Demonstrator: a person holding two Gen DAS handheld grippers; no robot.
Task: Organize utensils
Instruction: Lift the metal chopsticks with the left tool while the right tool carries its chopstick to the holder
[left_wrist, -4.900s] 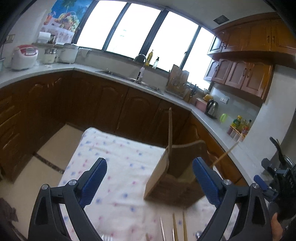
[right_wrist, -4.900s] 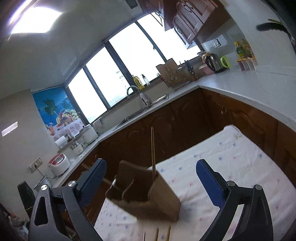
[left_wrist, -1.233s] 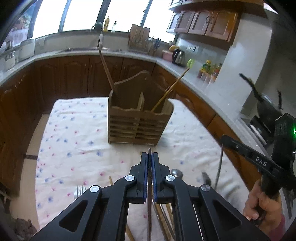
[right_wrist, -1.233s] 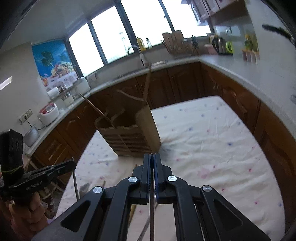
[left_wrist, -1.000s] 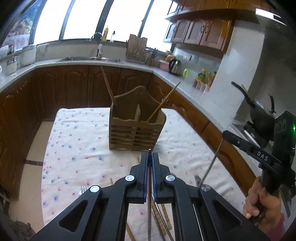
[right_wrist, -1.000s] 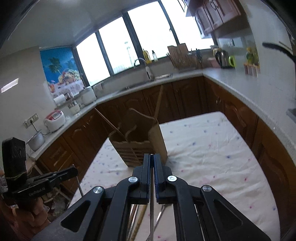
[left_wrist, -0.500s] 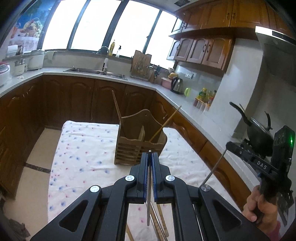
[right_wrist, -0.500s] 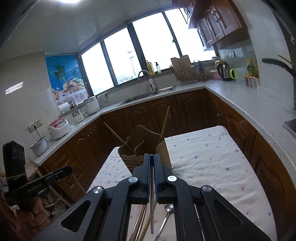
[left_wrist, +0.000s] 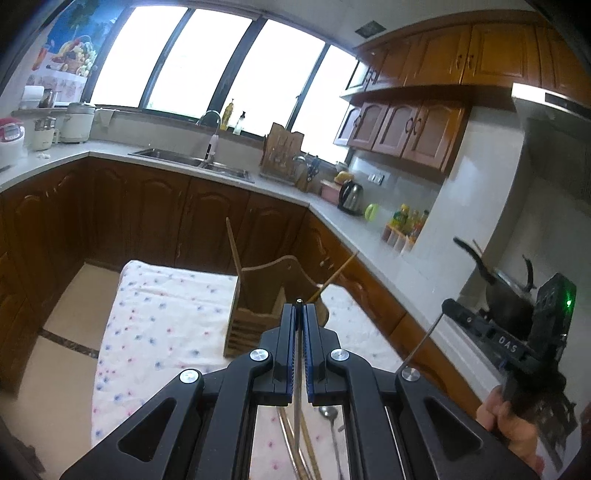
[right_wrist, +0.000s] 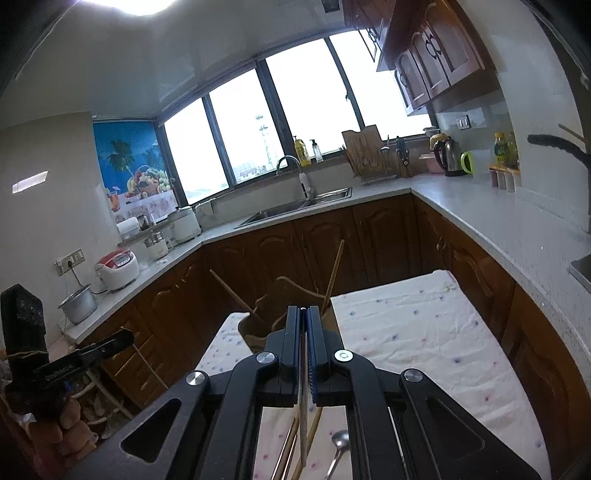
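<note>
Each gripper, left gripper (left_wrist: 299, 303) and right gripper (right_wrist: 305, 308), clamps a thin metal utensil (left_wrist: 296, 402) hanging above the cloth-covered bench (left_wrist: 162, 317), near a slatted wooden caddy (left_wrist: 266, 291) holding two chopsticks.

I see black tongs (left_wrist: 299, 325) with blue pads (left_wrist: 291, 347) at six o'clock. The tabletop (left_wrist: 162, 317) wears a white cloth dotted with small pink and blue flowers. The slatted utensil holder (left_wrist: 266, 295) is brown wood, like the cabinets (left_wrist: 155, 210) beyond. At two o'clock sits a black-and-steel kettle (left_wrist: 351, 197) beside a lime-green cup (left_wrist: 371, 211). A blue fruit poster (right_wrist: 136, 166) hangs at nine o'clock.
</note>
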